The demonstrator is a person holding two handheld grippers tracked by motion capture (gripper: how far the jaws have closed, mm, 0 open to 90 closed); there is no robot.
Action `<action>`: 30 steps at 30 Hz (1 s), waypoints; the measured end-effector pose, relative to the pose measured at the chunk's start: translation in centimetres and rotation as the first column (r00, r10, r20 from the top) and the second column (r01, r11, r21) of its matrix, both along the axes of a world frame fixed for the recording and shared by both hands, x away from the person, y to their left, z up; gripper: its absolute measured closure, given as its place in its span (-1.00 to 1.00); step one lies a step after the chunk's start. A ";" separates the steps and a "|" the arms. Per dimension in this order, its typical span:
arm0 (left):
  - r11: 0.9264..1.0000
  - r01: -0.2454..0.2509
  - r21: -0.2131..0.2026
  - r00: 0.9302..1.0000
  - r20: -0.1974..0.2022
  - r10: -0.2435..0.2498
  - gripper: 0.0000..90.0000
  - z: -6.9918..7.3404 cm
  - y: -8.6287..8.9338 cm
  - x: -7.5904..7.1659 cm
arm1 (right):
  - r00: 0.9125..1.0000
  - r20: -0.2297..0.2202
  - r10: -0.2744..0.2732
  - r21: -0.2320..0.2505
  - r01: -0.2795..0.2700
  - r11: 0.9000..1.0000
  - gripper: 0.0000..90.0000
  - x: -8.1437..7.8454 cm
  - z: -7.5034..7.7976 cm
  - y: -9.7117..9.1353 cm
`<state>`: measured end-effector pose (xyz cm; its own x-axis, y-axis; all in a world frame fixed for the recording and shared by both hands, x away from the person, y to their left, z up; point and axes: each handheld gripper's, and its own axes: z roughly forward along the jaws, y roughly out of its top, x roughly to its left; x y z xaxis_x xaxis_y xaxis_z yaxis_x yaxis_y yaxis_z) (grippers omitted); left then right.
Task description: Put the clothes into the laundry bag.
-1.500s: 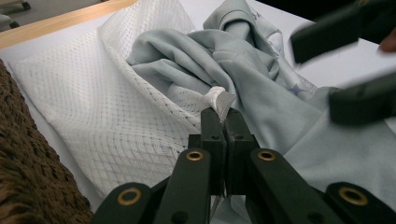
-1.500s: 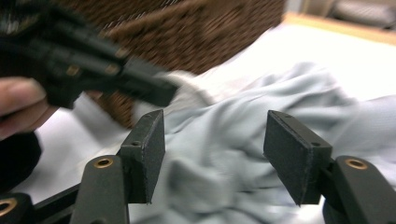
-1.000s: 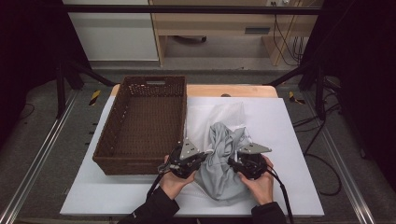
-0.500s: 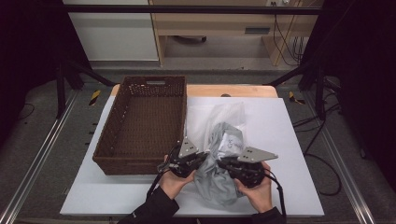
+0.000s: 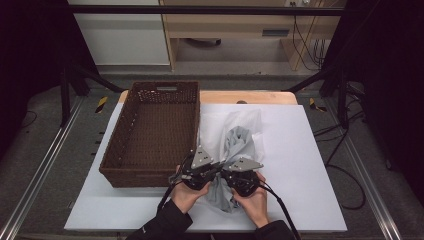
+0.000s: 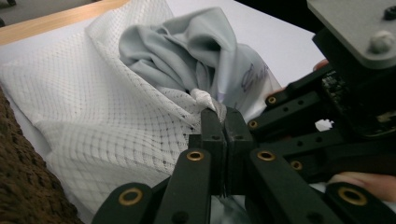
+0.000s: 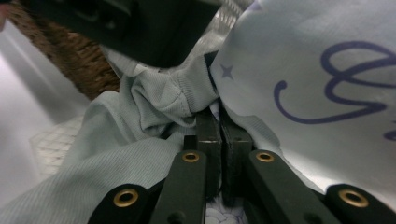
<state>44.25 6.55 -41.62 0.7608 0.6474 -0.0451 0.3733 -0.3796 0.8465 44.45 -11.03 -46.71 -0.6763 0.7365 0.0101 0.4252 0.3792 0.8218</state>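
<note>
A: Report the state of your left gripper [image 6: 219, 122].

B: Your left gripper is clenched. In the left gripper view its two black jaws meet with a pinch of white mesh bag [image 6: 107, 116] caught at their tips. You hold it at the near edge of the white board [image 5: 310, 150], just right of the basket's near right corner.

A: Report your right gripper [image 7: 218, 122].

B: Your right gripper has just been closing, and its jaws now stand pressed together. In the right gripper view they grasp a fold of the grey shirt [image 7: 140, 121], with ribbed cloth bunched at the tips and a pale panel with dark blue lettering to the right of them. In the high view your right gripper [image 5: 235, 175] sits just beside the left one [image 5: 207, 172], nearly touching.

A: Locate the shirt.

B: In the high view the shirt [image 5: 237, 142] lies on the white board, right of the basket [image 5: 155, 135] and near its right wall. Its far part sits inside the open mesh bag [image 5: 222, 125], which spreads toward the far side. Its near part hangs out toward you and lies between your hands.

A: Locate the basket.

B: The brown wicker basket stands on the left half of the board, its long side running near to far. The mesh bag's left edge lies close against its right wall; contact cannot be confirmed.
</note>
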 end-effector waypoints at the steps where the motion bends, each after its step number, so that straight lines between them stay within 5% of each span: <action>1: 1.000 -0.003 0.005 1.000 0.005 0.003 0.97 0.0 0.0 0.0 | 1.000 0.010 -0.003 -0.003 0.003 1.000 0.96 -0.1 -0.1 0.1; 6: 1.000 -0.015 0.008 1.000 -0.004 0.015 0.97 -0.2 0.4 0.3 | 0.998 -0.012 0.056 0.038 -0.056 0.998 0.69 -0.6 1.0 -0.6; 10: 1.000 -0.017 0.020 1.000 -0.006 0.017 0.97 -0.3 0.4 0.3 | 0.998 0.026 0.053 0.079 -0.055 0.995 0.55 -1.6 3.5 -2.5; 15: 0.999 -0.016 0.030 1.000 0.007 0.016 0.97 -0.2 0.3 0.3 | 0.994 0.097 -0.053 0.086 0.045 0.995 0.14 -1.6 5.9 -5.8; 21: 0.999 -0.017 0.034 1.000 0.008 0.017 0.97 -0.3 0.3 0.3 | 0.988 0.053 -0.143 0.026 0.141 0.990 -0.33 0.5 3.8 -6.6; 23: 0.999 -0.016 0.037 1.000 0.007 0.015 0.97 -0.3 0.2 0.3 | 0.993 0.003 -0.121 0.014 0.121 0.993 -0.27 1.3 2.8 -6.1; 25: 0.999 -0.017 0.037 1.000 0.003 0.017 0.97 -0.4 0.2 0.4 | 0.996 -0.040 -0.080 0.012 0.081 0.997 0.06 1.6 1.9 -5.4; 30: 0.999 -0.019 0.039 1.000 0.004 0.019 0.97 -0.4 0.2 0.3 | 0.999 0.002 -0.047 0.018 0.047 0.999 0.84 0.6 2.7 -5.3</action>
<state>44.56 6.78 -42.03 0.7483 0.6631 -0.0164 0.3775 -0.4054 0.8325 45.04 -16.36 -43.98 -0.6407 0.7675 0.0216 0.4404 0.3442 0.8292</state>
